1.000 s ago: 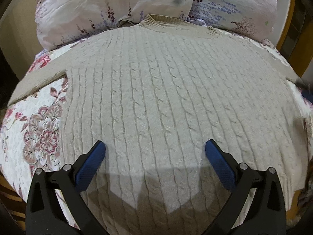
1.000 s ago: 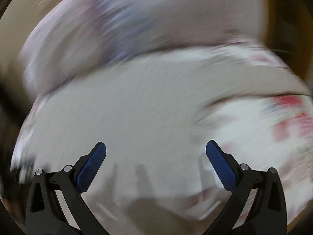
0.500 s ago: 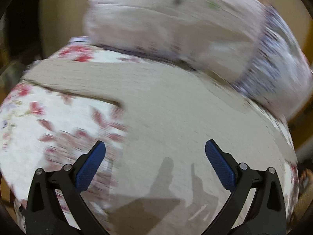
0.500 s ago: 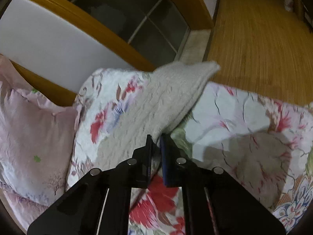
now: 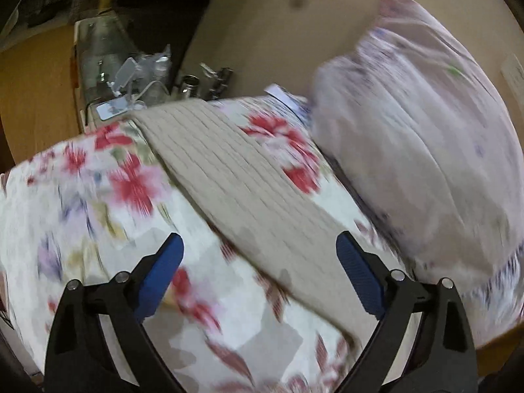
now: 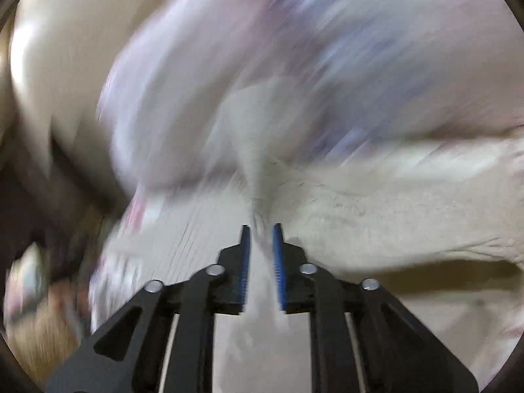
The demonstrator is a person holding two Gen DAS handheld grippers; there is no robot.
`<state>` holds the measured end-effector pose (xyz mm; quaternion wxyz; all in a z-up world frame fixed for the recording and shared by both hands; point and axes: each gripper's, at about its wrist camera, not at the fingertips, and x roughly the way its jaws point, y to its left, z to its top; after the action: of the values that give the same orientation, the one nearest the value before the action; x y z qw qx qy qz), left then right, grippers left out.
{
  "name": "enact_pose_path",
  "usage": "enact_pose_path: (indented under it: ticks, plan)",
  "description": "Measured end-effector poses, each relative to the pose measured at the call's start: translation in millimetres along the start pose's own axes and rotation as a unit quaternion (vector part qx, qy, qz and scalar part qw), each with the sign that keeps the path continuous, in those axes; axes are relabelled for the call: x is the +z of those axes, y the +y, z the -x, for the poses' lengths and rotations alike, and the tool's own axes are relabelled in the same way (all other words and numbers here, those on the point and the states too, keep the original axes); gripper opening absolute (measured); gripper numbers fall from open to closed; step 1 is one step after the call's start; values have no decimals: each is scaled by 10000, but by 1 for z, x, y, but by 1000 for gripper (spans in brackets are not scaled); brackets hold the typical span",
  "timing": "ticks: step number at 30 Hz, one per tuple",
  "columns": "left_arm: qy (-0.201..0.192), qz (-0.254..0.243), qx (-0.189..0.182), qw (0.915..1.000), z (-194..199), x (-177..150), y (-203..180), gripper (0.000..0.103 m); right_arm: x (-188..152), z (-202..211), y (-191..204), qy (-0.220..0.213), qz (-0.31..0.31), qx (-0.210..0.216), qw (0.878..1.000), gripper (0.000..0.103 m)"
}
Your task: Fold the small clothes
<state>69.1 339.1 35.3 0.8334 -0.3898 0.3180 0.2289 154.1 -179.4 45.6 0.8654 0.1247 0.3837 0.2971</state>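
Observation:
A beige cable-knit sweater lies on a floral bedspread. In the left wrist view its left sleeve (image 5: pixel 235 177) stretches flat from near my fingers toward the bed's far edge. My left gripper (image 5: pixel 260 262) is open and empty, hovering just above the sleeve. In the blurred right wrist view my right gripper (image 6: pixel 261 235) is shut on a fold of the sweater's other sleeve (image 6: pixel 376 203), lifted and carried over the sweater's body.
Pale pink floral pillows (image 5: pixel 419 137) lie at the head of the bed. A cluttered nightstand (image 5: pixel 131 85) with a phone, cables and small bottles stands past the bedspread (image 5: pixel 82 213). A beige wall is behind.
My right gripper closed on the right sleeve and has swung it up and inward over the sweater. My left gripper swung left from the sweater's body to the left sleeve, staying open.

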Motion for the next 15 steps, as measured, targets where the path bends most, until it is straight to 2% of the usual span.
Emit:
enact_pose_path:
  ticks: [1, 3, 4, 6, 9, 12, 14, 15]
  plan:
    - [4, 86, 12, 10000, -3, 6, 4, 92, -8, -10, 10, 166, 19, 97, 9998, 30]
    - [60, 291, 6, 9996, -11, 20, 17, 87, -27, -12, 24, 268, 62, 127, 9995, 60]
    - [89, 367, 11, 9993, -15, 26, 22, 82, -26, -10, 23, 252, 70, 31, 9997, 65]
    - [174, 538, 21, 9984, -24, 36, 33, 71, -29, -5, 16, 246, 31, -208, 9995, 67]
    - [205, 1019, -21, 9946, -33, 48, 54, 55, -41, 16, -17, 253, -344, -576, 9974, 67]
    - [106, 1443, -124, 9894, -34, 59, 68, 51, -45, 32, -40, 202, -656, -844, 9941, 68]
    - [117, 1447, -30, 9894, -36, 64, 70, 41, -52, 38, -45, 200, -684, -957, 9929, 68]
    - [126, 1433, 42, 9896, -38, 67, 70, 27, -53, 39, -46, 221, -670, -985, 9926, 68]
